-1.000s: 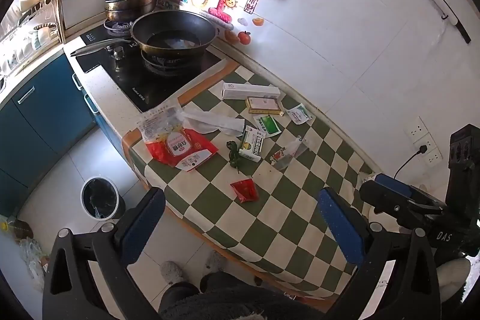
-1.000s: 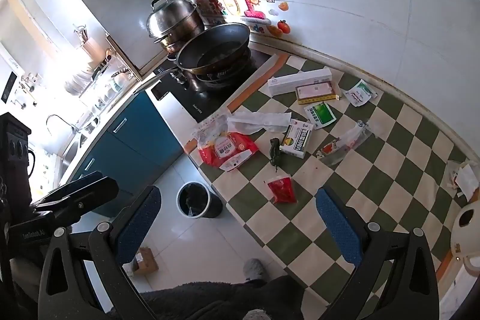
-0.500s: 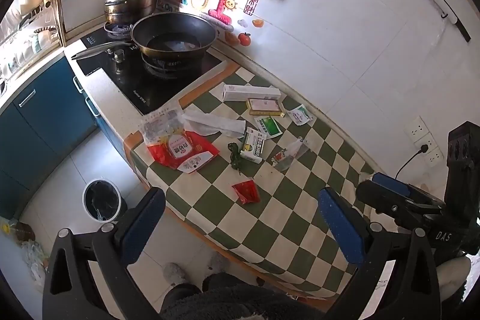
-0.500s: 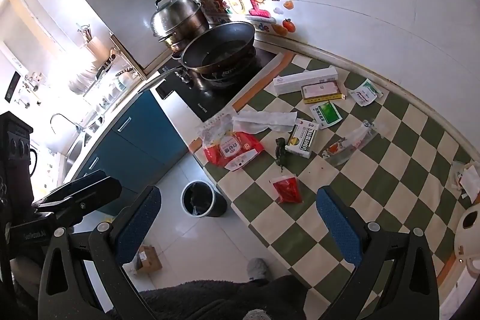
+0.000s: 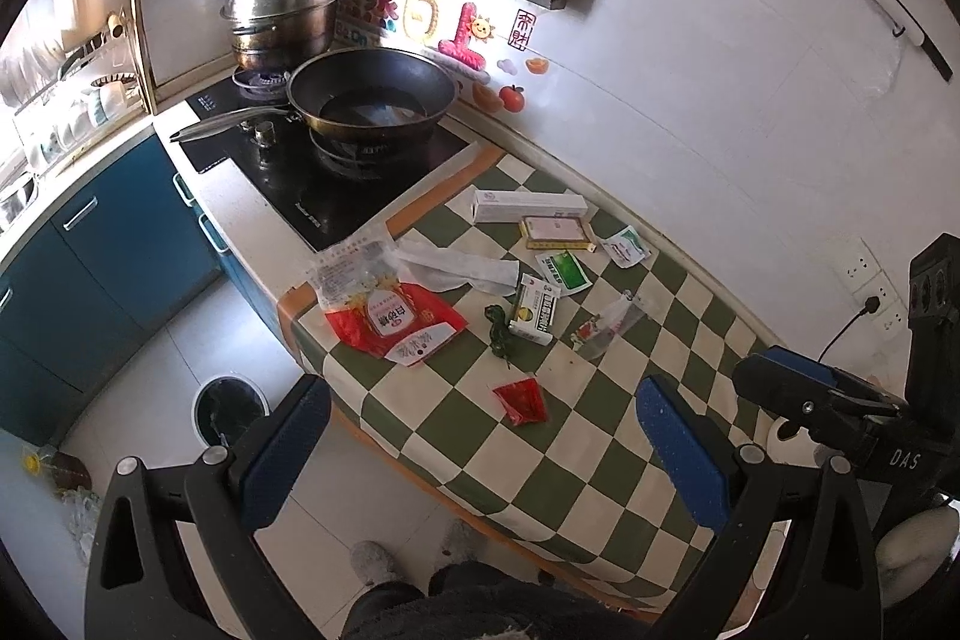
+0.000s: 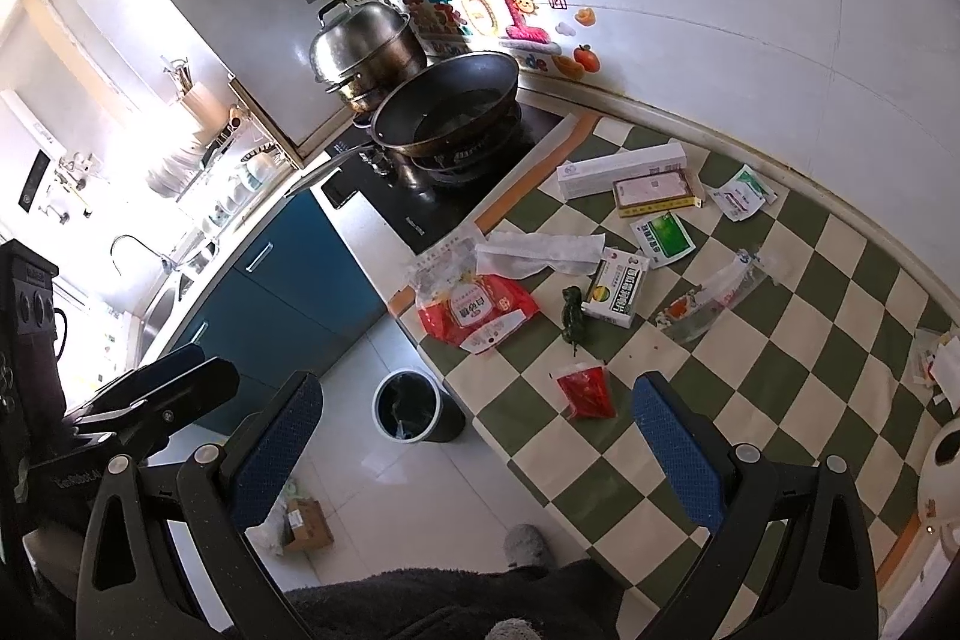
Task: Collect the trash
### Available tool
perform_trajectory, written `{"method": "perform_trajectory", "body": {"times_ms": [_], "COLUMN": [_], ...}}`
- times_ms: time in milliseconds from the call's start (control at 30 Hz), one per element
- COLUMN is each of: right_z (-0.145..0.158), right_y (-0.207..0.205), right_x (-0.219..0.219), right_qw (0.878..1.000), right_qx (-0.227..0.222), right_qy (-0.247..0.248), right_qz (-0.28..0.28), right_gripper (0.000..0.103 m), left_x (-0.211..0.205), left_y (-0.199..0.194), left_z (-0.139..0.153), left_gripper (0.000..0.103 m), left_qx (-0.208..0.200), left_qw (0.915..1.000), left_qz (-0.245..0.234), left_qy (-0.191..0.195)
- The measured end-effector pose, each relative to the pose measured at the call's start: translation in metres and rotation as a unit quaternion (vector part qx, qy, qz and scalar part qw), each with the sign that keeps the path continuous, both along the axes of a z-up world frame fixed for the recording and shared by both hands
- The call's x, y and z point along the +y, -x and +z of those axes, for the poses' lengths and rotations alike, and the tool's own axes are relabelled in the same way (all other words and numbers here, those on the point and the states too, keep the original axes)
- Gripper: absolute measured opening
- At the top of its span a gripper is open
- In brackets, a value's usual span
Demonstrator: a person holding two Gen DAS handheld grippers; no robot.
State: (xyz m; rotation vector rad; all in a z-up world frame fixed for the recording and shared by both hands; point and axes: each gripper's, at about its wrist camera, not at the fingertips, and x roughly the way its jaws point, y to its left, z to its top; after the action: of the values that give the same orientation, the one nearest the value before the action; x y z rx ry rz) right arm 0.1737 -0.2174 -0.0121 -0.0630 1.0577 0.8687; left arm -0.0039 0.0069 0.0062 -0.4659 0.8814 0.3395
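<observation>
Trash lies on the green checkered counter (image 5: 606,436): a small red sachet (image 5: 521,402) (image 6: 585,391), a big red bag (image 5: 396,319) (image 6: 474,307), a green-white box (image 5: 534,309) (image 6: 618,287), a dark green scrap (image 5: 497,330), a clear wrapper (image 5: 606,325), a long white box (image 5: 531,206) and several packets. A bin (image 5: 230,409) (image 6: 414,406) stands on the floor beside the counter. My left gripper (image 5: 486,445) and right gripper (image 6: 480,442) hang open and empty high above the counter's near edge.
A wok (image 5: 372,94) and a steel pot (image 5: 279,10) sit on the black hob (image 5: 336,190) to the left of the trash. Blue cabinets (image 5: 102,244) line the left. A wall socket with a plug (image 5: 870,292) is at the right. A small cardboard box (image 6: 309,526) lies on the floor.
Both grippers have drifted slightly, shifting the view of the counter a little. Nothing on the counter has moved. Both stay open.
</observation>
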Motion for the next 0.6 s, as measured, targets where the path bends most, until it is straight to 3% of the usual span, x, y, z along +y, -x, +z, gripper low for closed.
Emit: {"method": "perform_trajectory", "body": {"times_ms": [600], "right_z": [-0.0030], "right_y": [-0.0023], "right_x": [0.0070], "right_qw": [1.000], "right_qx": [0.000], "right_qy": [0.005], "right_qz": [0.004], "right_gripper": [0.103], "left_x": [0.0045], "left_y": [-0.0010], "left_z": [-0.0073], "left_gripper": [0.103], "left_qx": [0.000], "left_qw": [1.0000], "left_qz": [0.003], "left_qy": [0.009]}}
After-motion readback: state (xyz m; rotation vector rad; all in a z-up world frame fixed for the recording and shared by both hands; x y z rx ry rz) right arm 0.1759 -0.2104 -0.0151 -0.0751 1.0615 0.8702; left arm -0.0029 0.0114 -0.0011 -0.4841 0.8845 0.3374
